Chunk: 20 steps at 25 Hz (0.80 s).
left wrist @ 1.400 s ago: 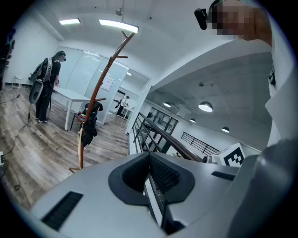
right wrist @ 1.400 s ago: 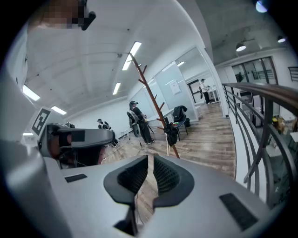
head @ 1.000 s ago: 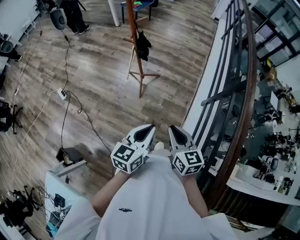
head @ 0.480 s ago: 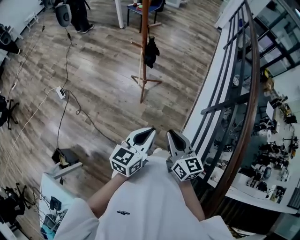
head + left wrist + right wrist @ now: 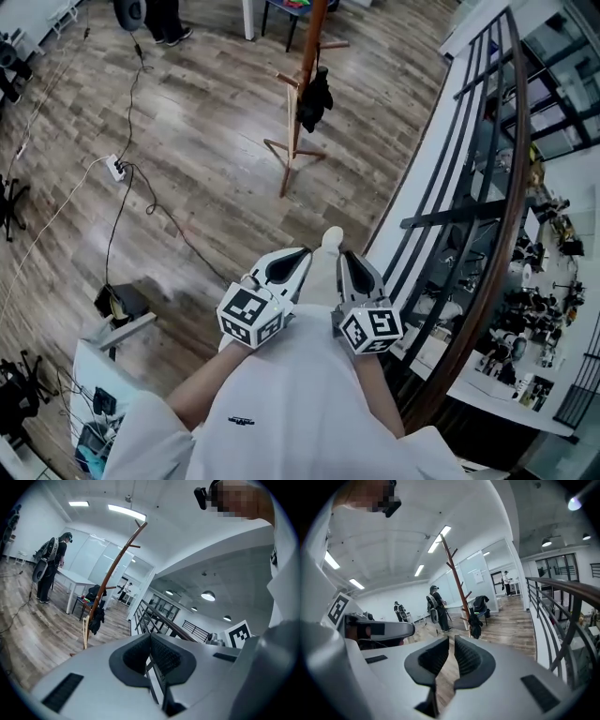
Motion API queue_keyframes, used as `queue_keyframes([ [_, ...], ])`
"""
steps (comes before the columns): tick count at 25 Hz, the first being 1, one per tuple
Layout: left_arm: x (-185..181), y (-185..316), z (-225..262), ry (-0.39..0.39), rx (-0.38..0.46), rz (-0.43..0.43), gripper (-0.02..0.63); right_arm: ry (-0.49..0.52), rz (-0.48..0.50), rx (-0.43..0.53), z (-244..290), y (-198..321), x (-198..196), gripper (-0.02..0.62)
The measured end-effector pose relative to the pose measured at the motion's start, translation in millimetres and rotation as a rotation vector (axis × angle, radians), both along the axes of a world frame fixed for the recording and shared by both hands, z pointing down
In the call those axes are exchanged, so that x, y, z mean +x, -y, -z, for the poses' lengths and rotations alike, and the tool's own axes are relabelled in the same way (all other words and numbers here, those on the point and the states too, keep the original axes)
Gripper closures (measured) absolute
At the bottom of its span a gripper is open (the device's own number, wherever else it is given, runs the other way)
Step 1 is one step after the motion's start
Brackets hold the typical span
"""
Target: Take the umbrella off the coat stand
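both the left claw (image 5: 292,262) and right claw (image 5: 349,267) are pressed together, empty. a shoe (image 5: 330,240) has stepped forward between them, so the approach continues. the black umbrella (image 5: 314,98) hangs on the coat stand (image 5: 298,112), well ahead.

Holding left gripper (image 5: 300,255) and right gripper (image 5: 344,257) side by side, well apart from the coat stand (image 5: 296,131) with dark umbrella (image 5: 314,101) hanging.
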<state>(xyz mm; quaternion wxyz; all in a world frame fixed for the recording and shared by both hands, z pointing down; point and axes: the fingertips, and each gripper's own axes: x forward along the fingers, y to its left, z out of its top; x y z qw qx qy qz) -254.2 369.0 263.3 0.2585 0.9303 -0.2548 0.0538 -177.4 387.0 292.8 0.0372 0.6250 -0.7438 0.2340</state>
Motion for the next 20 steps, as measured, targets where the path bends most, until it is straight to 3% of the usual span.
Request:
queue_keyframes([
  [7, 27.9, 50.2, -12.3, 0.019, -0.031, 0.040, 0.584, 0.067, 0.025, 0.002, -2.7, 55.8, 30.9, 0.535],
  [11, 66.0, 86.1, -10.7, 0.034, -0.031, 0.053, 0.584, 0.066, 0.053, 0.019, 0.8, 94.7, 70.3, 0.535],
  [15, 107.8, 127.9, -2.7, 0.056, 0.003, 0.063, 0.584, 0.137, 0.064, 0.044, 6.4, 138.0, 113.1, 0.535],
  [20, 165.8, 175.0, 15.2, 0.063, 0.018, 0.109, 0.584, 0.117, 0.136, 0.089, 30.9, 192.6, 169.2, 0.535],
])
